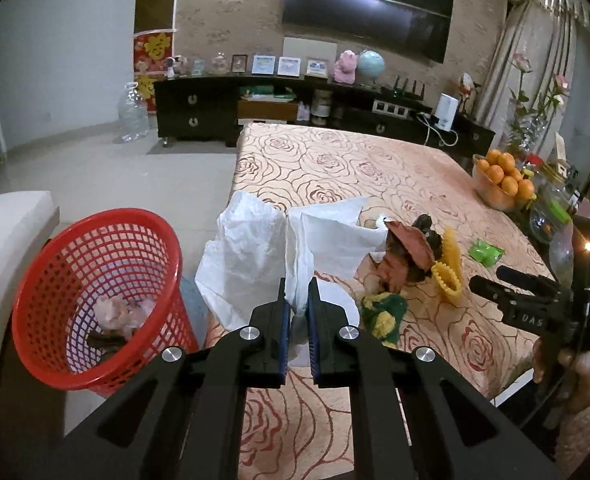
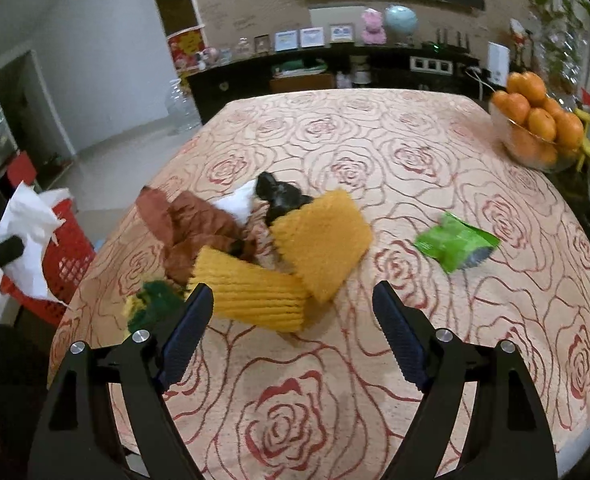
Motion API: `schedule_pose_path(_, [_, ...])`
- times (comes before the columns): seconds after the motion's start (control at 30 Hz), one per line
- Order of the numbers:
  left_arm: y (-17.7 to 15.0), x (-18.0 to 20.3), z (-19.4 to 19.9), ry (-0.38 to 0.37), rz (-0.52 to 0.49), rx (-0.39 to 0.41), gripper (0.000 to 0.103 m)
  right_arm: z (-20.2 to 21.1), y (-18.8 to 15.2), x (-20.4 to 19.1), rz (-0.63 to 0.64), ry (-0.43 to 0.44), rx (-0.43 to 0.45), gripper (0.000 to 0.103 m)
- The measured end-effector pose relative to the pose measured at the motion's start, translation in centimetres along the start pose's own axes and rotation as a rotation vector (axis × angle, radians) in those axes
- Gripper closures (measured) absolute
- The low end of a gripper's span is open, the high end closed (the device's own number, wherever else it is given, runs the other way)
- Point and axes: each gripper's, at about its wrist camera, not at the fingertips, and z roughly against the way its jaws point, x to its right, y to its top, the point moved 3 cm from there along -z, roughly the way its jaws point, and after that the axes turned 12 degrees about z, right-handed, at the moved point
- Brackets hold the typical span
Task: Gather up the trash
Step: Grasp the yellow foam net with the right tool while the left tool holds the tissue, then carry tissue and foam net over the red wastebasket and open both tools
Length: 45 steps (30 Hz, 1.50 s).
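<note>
My left gripper is shut on a crumpled white tissue, lifted near the table's left edge, beside a red mesh basket on the floor that holds some scraps. The same tissue shows at the left of the right wrist view. My right gripper stands open just above the tablecloth, nothing between its fingers. Just beyond it lies a trash pile: yellow ribbed wrappers, a brown wrapper, a black piece, a green-and-yellow scrap. A green packet lies apart to the right.
A rose-patterned cloth covers the table. A glass bowl of oranges stands at the far right corner among glassware. A dark sideboard with frames and a globe lines the back wall. A white seat is left of the basket.
</note>
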Motion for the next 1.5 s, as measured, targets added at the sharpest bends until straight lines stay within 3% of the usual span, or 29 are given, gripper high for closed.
schedule_pose_path(0.2, [-0.6,-0.9,-0.2,-0.001,0.013,-0.007,0.095,-2.4,0.5,-1.1,-0.016,0.068,-0.048,0.024])
schedule_pose_path(0.4, [-1.1,-1.8,-0.4,0.002,0.026,-0.015,0.095,-3.8,0.5,-3.3,0.048,0.068,-0.078,0.024])
schedule_pose_path(0.8, [-1.4,-2.7,-0.5,0.004,0.049,-0.019,0.095,-5.0,-0.6,-3.8,0.087,0.074,-0.146,0.052])
schedule_pose_path(1.0, [-1.3,-2.9,-0.3,0.007,0.055,-0.007,0.095,-4.0,-0.7,-3.6,0.082,0.072,-0.116,0.060])
schedule_pose_path(1.5, [0.6,-3.9,2.5,0.032,0.062,0.069,0.095,1.2,1.2,-4.7,0.090,0.048,0.021,0.061])
